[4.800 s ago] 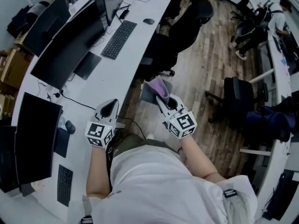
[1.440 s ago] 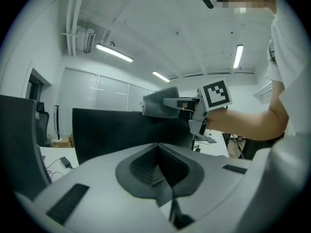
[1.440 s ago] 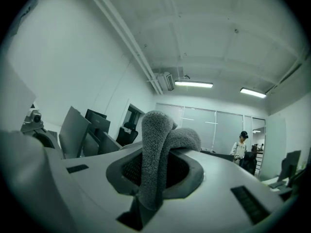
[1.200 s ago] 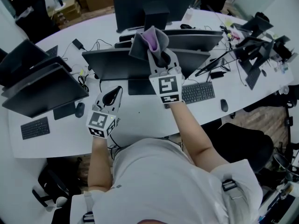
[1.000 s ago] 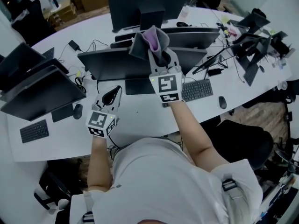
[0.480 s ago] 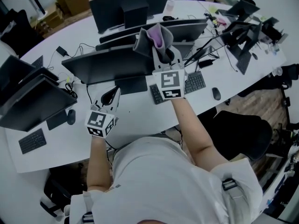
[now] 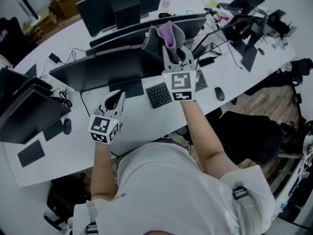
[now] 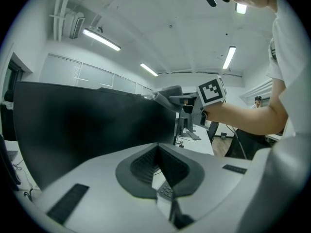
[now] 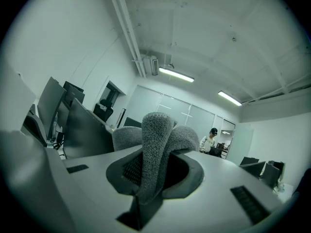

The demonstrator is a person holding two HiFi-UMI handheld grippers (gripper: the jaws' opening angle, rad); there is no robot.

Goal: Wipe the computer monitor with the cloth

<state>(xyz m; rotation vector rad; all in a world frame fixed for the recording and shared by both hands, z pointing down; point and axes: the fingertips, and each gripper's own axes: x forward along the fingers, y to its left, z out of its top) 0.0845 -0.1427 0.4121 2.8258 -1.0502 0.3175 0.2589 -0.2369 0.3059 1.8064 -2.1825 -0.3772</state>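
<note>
The right gripper (image 7: 177, 54) is clenching the cloth (image 7: 165, 35). In the right gripper view the jaws are closing on a fold of the grey, fleecy cloth (image 9: 157, 130), which is bunching up above the right gripper (image 9: 153, 168) in two rounded lobes. From the head view the cloth is showing a purple inner face and a grey outer face.

The cloth is hanging over the top edge of the computer monitor (image 7: 105, 66), near its right-hand end. Whether it is touching the screen cannot be told from any view. In the left gripper view the cloth (image 8: 167, 92) is sitting level with the upper right corner of the dark computer monitor (image 8: 92, 125), with the right gripper's marker cube just beside it.

The left gripper (image 7: 116, 98) is hovering low over the white tabletop (image 7: 132, 124), in front of the monitor and to the left of the keyboard (image 7: 159, 95). Its jaws are pressing together with nothing between them; the left gripper (image 8: 158, 155) is facing the screen.

A mouse (image 7: 218, 93) is lying on the tabletop, well to the right of the keyboard. A second monitor (image 7: 151, 27) is standing behind the first one.
</note>
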